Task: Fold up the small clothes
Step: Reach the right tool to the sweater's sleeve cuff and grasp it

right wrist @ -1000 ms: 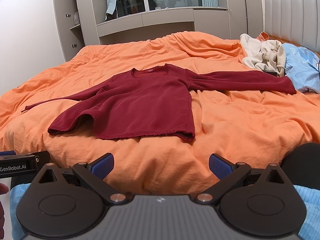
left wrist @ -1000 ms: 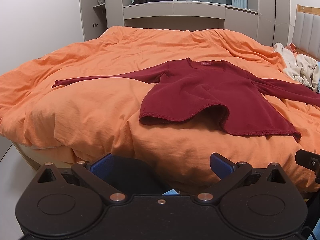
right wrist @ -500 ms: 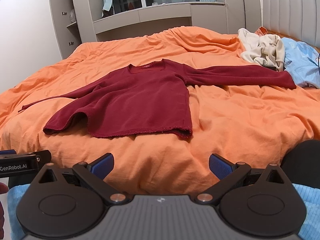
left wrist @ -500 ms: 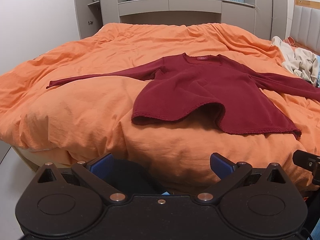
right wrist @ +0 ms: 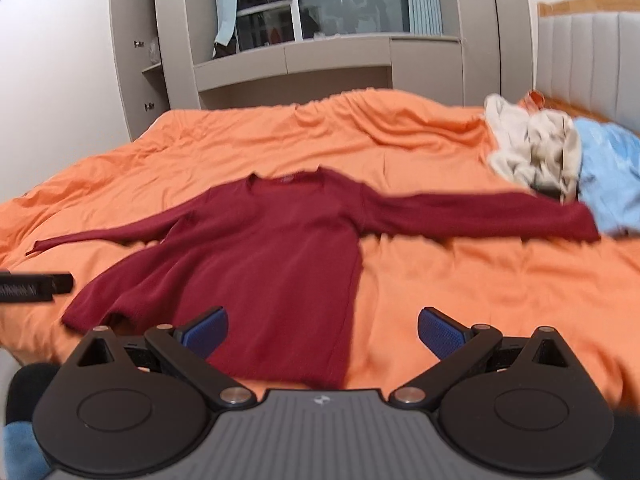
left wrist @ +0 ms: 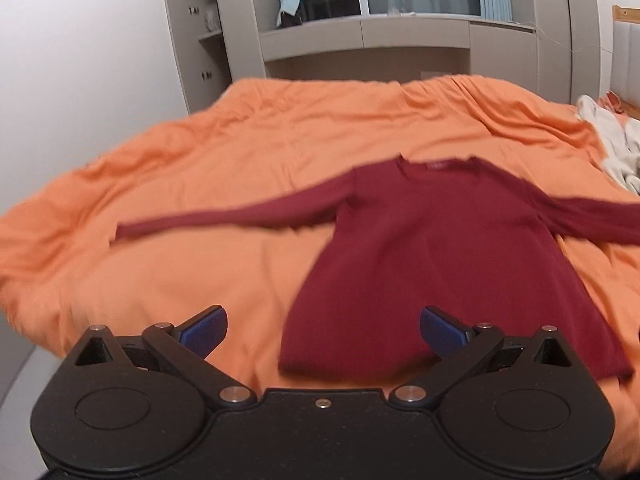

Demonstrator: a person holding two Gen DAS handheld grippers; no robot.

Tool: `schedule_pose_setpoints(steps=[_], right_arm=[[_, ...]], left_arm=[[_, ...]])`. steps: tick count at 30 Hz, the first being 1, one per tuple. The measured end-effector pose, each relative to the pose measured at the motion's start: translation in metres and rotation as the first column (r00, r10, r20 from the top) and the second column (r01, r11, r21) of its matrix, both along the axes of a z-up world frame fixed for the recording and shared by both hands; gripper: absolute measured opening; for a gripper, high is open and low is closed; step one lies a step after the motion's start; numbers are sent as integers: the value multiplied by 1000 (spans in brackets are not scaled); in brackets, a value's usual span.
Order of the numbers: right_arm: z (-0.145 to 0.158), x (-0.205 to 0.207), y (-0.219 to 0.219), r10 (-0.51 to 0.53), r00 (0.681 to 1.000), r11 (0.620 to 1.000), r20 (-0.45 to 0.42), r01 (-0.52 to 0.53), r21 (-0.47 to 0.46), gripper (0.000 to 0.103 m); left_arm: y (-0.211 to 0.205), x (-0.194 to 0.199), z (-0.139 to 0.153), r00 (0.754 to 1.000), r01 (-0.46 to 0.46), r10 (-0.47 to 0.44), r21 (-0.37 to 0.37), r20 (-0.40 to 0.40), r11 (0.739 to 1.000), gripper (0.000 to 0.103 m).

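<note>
A dark red long-sleeved top [left wrist: 436,256] lies spread flat on the orange bed cover [left wrist: 200,272], sleeves stretched out to both sides, neckline away from me. It also shows in the right wrist view [right wrist: 276,256]. My left gripper [left wrist: 324,330] is open and empty, just above the top's hem near its left corner. My right gripper [right wrist: 323,330] is open and empty, above the hem near its right corner. Both views are blurred by motion.
A pile of cream clothes [right wrist: 532,148] and a light blue garment [right wrist: 608,172] lie at the right by the padded headboard [right wrist: 588,60]. Grey cabinets and shelves [right wrist: 292,60] stand behind the bed. The left gripper's body [right wrist: 32,288] shows at the left edge.
Both grippers have moved forward and up over the bed edge, closer to the top's hem. The jaws stay open. The top has not moved.
</note>
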State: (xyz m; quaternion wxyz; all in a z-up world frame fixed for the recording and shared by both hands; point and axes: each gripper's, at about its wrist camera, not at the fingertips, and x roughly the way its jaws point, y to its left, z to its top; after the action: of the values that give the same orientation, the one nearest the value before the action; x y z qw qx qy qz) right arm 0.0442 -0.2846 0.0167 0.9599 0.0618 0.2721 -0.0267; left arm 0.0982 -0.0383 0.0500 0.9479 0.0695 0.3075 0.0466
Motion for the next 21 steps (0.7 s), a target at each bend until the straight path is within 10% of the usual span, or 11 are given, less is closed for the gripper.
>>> schedule_pose_setpoints(steps=[13,21], right_arm=[[-20,105,-125,-135,991,991,19,135,3,103],[-58,148,-258,-316,946,927,-67,323,191,103]], left_arm=[[-101,156,-2,996,78,-80,-63,-41,995,102],[-185,240,-47,975,213,-216,-57,-53,975,102]])
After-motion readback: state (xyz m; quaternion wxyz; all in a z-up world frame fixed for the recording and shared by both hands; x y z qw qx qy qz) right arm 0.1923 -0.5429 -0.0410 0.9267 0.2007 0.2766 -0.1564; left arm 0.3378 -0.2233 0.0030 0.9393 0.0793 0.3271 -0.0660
